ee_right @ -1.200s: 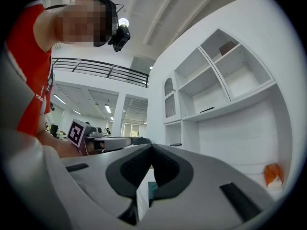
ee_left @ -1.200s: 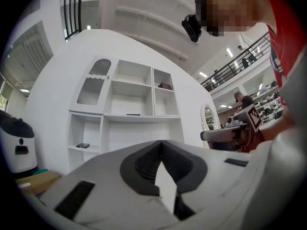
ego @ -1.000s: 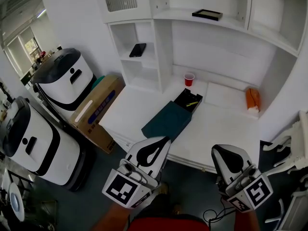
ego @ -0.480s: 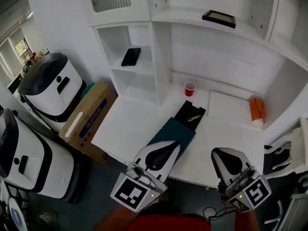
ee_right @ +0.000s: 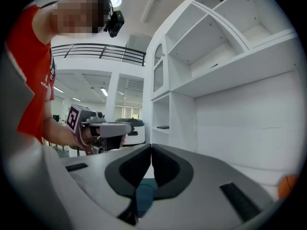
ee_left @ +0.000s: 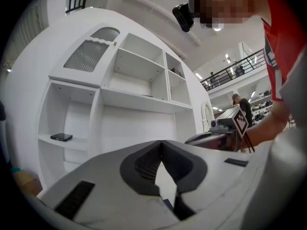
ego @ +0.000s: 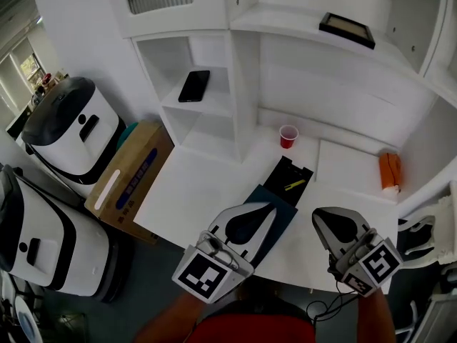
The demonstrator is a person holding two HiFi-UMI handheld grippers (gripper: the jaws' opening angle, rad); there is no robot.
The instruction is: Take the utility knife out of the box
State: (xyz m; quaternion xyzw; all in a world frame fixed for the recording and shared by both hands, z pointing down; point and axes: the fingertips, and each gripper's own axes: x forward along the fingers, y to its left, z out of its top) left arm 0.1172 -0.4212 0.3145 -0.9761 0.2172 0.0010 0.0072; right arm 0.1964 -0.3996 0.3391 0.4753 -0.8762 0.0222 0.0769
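The left gripper (ego: 268, 209) has its jaws pressed together, empty. The right gripper (ego: 319, 214) has just been opening its jaws a crack, also empty. A slim yellow utility knife (ego: 293, 185) lies in the open black box (ego: 280, 189).

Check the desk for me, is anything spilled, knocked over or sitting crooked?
Nothing spilled or damaged. The open box lies slantwise on the table, its teal cover slid toward the near edge. The red cup stands upright.

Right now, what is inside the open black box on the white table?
In the open black box, a slim yellow object, probably the utility knife, lies visible. The dark teal lid hides its near part.
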